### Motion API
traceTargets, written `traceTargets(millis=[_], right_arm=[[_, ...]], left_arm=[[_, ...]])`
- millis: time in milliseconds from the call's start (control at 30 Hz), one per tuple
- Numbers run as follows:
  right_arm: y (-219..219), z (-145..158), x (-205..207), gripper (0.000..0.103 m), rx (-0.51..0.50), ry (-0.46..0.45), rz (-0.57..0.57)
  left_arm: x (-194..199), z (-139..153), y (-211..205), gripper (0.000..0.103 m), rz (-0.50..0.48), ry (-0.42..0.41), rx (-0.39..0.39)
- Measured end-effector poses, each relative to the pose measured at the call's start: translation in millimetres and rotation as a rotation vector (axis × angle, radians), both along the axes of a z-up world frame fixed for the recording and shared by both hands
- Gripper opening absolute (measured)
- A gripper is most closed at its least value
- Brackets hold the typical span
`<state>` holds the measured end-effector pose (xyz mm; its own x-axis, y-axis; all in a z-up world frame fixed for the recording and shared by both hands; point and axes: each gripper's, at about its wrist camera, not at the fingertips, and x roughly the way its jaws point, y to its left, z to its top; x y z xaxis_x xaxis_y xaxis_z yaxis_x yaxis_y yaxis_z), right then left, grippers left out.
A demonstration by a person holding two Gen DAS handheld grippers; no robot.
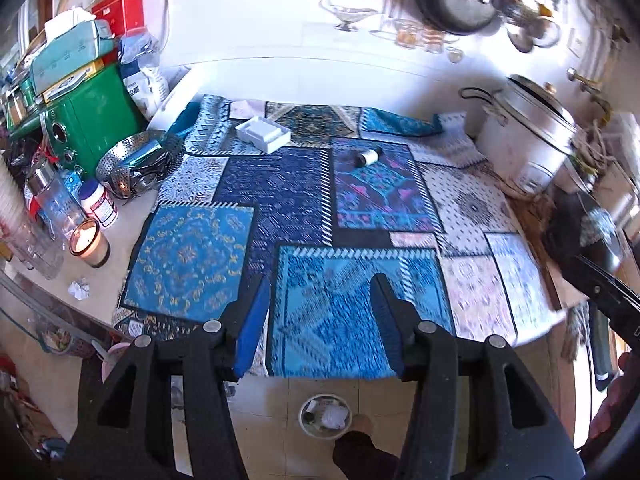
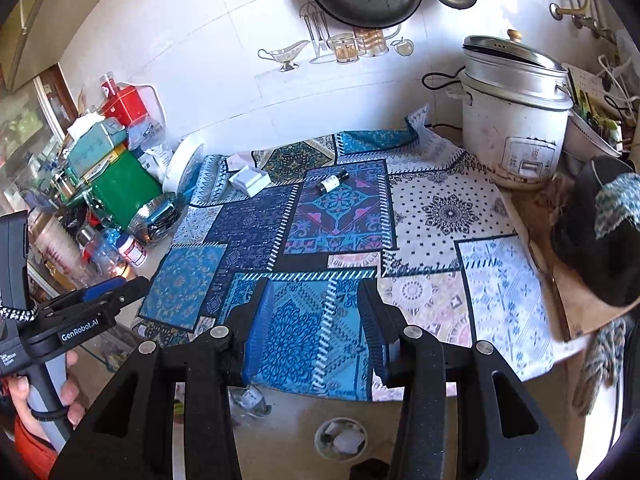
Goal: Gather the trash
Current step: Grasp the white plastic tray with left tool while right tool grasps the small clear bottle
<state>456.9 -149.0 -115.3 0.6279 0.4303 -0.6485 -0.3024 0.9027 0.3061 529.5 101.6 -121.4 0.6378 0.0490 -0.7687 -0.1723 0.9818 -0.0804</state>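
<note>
Both grippers — left (image 1: 320, 312) and right (image 2: 316, 320) — are spread, empty; small dark white-labelled bottle (image 2: 332, 182) is seen well beyond them — white foam tray (image 2: 251, 180) beside it.

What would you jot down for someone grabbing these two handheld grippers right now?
Left gripper: open, nothing between the fingers.
Right gripper: open, empty too.
Both hang above the patterned cloth.
Done: some scraps already lie in the small bin on the floor.
Left: white foam tray and small bottle on the cloth, crumpled paper on the counter beside the candle.
</note>
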Motion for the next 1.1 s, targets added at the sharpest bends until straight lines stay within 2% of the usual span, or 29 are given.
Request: traceTargets(millis=[200,300,400,567,700,900,1000,1100], right_arm=[[3.7,-7.3,64.9,0.040,-0.038,0.028,0.026],[12.0,-13.8,93.1,0.040,-0.006,0.063,0.031],[27.1,-20.5,120.8,0.040,-0.026,0.078,0.019],[57.5,-35.8,172.6,0.040,-0.014,0.124,-0.057],[87.5,-53.4,230.3,0.040,0.013,0.173,-0.128],[128.1,-97.8,309.9,0.040,0.017,0.280,-0.177],[137.1,-119.6,331.6,0.040,0.034,0.338,-0.203],[141.9,-131.0,341.3,0.040,0.042,0.359,-0.236]], left_arm=[[59.9,-4.6,30.0,0.051,0.107,0.006,-0.066],[87.6,-6.9,45.3,0.051,0.118,0.012,-0.091],[121.9,-10.7,65.8,0.051,0.127,0.011,-0.088],[183.6,-24.1,107.2,0.051,0.091,0.035,-0.139],[233.8,-39.2,142.1,0.051,0.056,0.068,-0.138],[290.7,-75.5,184.6,0.051,0.072,0.139,-0.160],[313.4,-97.4,200.8,0.051,0.086,0.177,-0.197],[334.3,-118.2,212.3,0.051,0.104,0.206,-0.255]])
